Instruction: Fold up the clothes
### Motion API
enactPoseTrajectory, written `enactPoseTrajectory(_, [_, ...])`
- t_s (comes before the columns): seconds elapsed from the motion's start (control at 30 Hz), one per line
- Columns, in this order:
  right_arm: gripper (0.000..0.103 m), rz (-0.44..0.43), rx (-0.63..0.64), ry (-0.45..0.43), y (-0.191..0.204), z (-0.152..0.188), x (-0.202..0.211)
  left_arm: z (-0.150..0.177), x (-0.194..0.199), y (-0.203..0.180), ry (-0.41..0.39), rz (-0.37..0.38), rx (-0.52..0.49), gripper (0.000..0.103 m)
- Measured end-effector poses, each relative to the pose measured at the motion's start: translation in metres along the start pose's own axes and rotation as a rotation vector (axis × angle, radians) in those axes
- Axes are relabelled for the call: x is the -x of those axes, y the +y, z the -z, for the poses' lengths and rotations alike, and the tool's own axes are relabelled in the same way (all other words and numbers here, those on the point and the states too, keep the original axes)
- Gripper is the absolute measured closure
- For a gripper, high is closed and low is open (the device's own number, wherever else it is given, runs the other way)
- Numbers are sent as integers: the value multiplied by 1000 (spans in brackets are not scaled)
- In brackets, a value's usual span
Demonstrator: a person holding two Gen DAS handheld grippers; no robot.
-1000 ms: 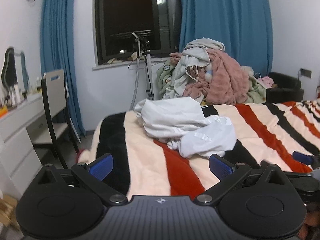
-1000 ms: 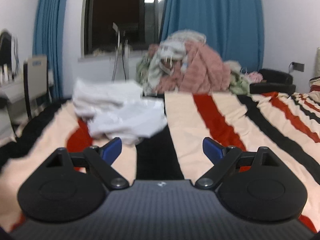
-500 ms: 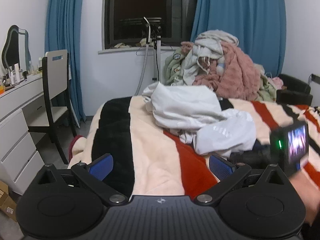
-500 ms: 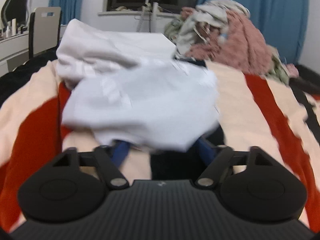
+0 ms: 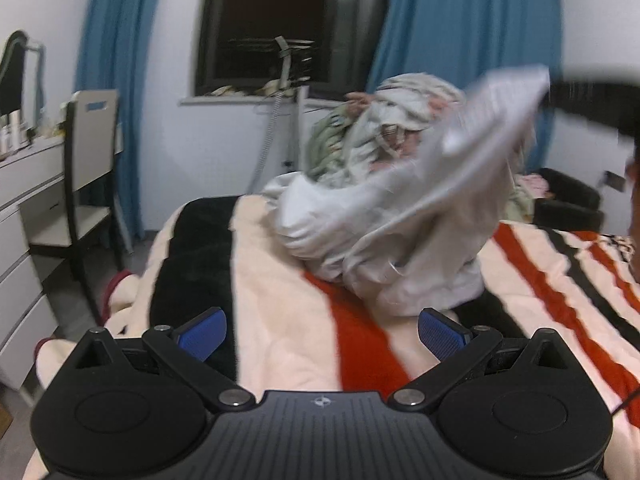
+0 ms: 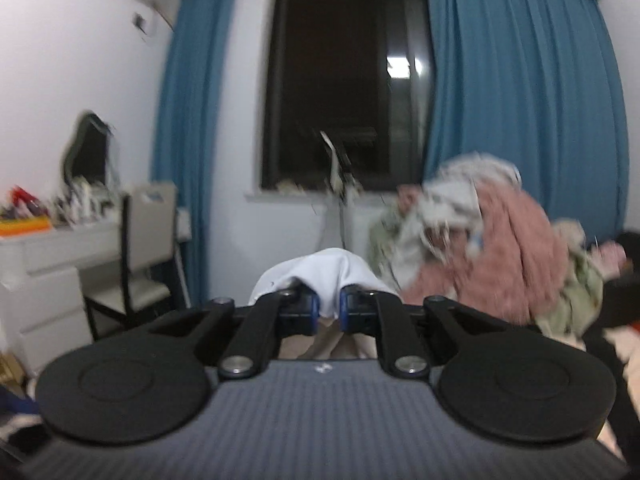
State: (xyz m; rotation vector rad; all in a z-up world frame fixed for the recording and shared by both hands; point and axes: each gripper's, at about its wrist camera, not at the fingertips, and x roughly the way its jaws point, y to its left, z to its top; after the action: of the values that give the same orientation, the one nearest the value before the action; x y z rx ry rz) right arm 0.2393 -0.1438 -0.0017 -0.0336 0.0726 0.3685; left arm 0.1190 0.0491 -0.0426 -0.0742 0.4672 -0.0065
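A crumpled white garment (image 5: 400, 232) lies on the striped blanket (image 5: 280, 320); one end of it is lifted up and to the right. My left gripper (image 5: 322, 334) is open and empty, low over the blanket in front of the garment. My right gripper (image 6: 329, 312) is shut on a fold of the white garment (image 6: 328, 276) and holds it raised. In the left wrist view the right gripper shows as a dark blur (image 5: 592, 100) at the top right, at the garment's lifted end.
A heap of other clothes (image 6: 500, 248), pink, green and white, sits at the far side of the bed by the blue curtains (image 6: 520, 100). A chair (image 5: 88, 168) and a white dresser (image 5: 20, 220) stand on the left. A tripod (image 5: 284, 92) stands by the window.
My right gripper has closed on the white garment and lifted it up off the blanket. My left gripper has stayed open, and its view has shifted a little to the left.
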Motion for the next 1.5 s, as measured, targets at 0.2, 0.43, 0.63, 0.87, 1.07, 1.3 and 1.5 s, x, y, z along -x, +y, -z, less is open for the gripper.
enactPoseTrajectory(0.2, [90, -52, 6, -107, 14, -65, 71, 6, 25, -19, -20, 94, -51, 4])
enactPoseTrajectory(0.43, [90, -62, 10, -190, 16, -79, 156, 23, 46, -35, -6, 330, -30, 15])
enactPoseTrajectory(0.63, [90, -28, -96, -132, -7, -38, 193, 52, 41, -81, 56, 391, -204, 51])
enactPoseTrajectory(0.87, [88, 123, -245, 3, -61, 40, 183, 60, 24, -75, 69, 340, -149, 94])
enactPoseTrajectory(1.07, [88, 227, -416, 275, -100, 102, 146, 25, 30, -41, -41, 285, 22, 97])
enactPoseTrajectory(1.3, [88, 174, -386, 477, -71, 140, 118, 14, -5, -48, 74, 134, 9, 95])
enactPoseTrajectory(1.5, [84, 239, -228, 460, -48, 130, 114, 20, -60, -38, 183, 80, 20, 93])
